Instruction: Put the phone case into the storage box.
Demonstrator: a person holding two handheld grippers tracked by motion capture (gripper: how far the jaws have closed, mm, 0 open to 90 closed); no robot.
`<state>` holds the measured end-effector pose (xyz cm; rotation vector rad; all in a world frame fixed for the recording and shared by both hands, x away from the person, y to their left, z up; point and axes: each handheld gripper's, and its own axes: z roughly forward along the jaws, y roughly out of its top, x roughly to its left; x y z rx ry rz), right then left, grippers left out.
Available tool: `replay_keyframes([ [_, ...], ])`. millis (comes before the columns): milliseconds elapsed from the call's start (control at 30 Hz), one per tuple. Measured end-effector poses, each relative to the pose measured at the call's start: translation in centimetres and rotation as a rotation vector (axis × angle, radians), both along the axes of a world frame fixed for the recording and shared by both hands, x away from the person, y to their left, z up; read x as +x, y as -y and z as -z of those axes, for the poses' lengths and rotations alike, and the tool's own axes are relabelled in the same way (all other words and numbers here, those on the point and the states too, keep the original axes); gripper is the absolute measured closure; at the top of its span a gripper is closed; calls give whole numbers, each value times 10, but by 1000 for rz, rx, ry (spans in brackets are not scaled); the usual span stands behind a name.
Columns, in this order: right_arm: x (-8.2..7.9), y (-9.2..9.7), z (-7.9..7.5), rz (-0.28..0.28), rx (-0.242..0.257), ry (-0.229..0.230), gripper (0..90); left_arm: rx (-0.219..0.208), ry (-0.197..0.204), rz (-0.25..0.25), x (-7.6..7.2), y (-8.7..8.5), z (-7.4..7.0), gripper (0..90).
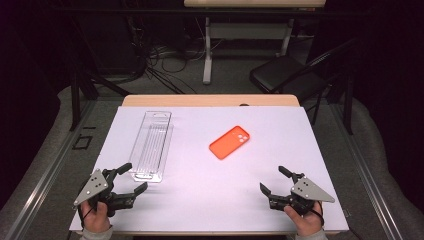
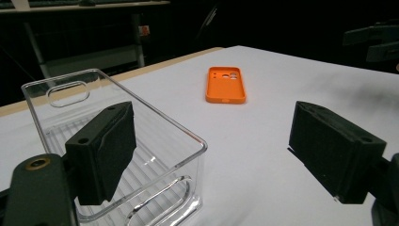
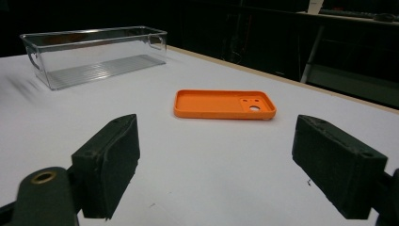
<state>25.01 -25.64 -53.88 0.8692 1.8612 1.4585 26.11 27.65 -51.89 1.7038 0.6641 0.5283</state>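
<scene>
An orange phone case [image 1: 229, 142] lies hollow side up in the middle of the white sheet [image 1: 200, 195]; I also see the phone case [image 2: 226, 84] ahead of the left jaws and the phone case [image 3: 224, 104] ahead of the right jaws. A long clear plastic bin [image 1: 151, 145] stands at the left, empty. My left gripper [image 1: 130, 176] is open at the near left, just short of the bin's [image 2: 117, 141] near end. My right gripper [image 1: 274, 180] is open at the near right, with nothing between its jaws, and the bin [image 3: 94, 54] shows far off.
A black folding chair [image 1: 287, 72] and a table frame [image 1: 207, 45] stand beyond the far edge, on a floor strewn with cables. The tabletop's wooden edge [image 1: 210, 100] shows past the white sheet.
</scene>
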Motion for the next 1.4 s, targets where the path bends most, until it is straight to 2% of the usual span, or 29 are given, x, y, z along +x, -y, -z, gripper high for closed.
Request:
replay_keyframes([
  [133, -1, 0, 0, 4, -3, -3, 150, -12, -2, -1, 1, 1, 0, 154],
  [333, -1, 1, -2, 14, -8, -1, 150, 11, -12, 6, 0, 0, 0, 154],
  [500, 0, 1, -3, 31, -1, -26, 151, 7, -19, 6, 0, -1, -3, 154],
  [633, 2, -1, -9, 42, -27, -56, 152, 20, -37, 12, 6, 0, -10, 154],
  [667, 5, -4, -14, 51, -53, -70, 152, 19, -42, 6, 7, 2, -13, 154],
  [733, 9, -8, -20, 33, -59, -78, 153, 19, -52, 19, 13, 6, -23, 155],
  [800, 11, -11, -22, 25, -63, -87, 153, 24, -56, 22, 14, 7, -26, 154],
  [867, 18, -21, -30, -7, -88, -102, 156, 40, -63, 26, 18, 11, -31, 155],
  [1033, 30, -35, -38, -36, -123, -131, 159, 62, -84, 36, 31, 18, -42, 155],
  [1100, 35, -42, -42, -44, -129, -141, 168, 63, -91, 27, 36, 20, -45, 155],
  [1133, 40, -47, -45, -50, -144, -157, 173, 69, -109, 14, 42, 22, -47, 155],
  [1167, 43, -49, -46, -53, -143, -160, 176, 69, -109, 14, 42, 22, -47, 155],
  [1367, 58, -54, -53, -52, -140, -201, 180, 72, -167, -4, 58, 26, -55, 156],
  [1400, 64, -56, -56, -50, -138, -222, 179, 71, -174, -5, 61, 27, -56, 157],
])
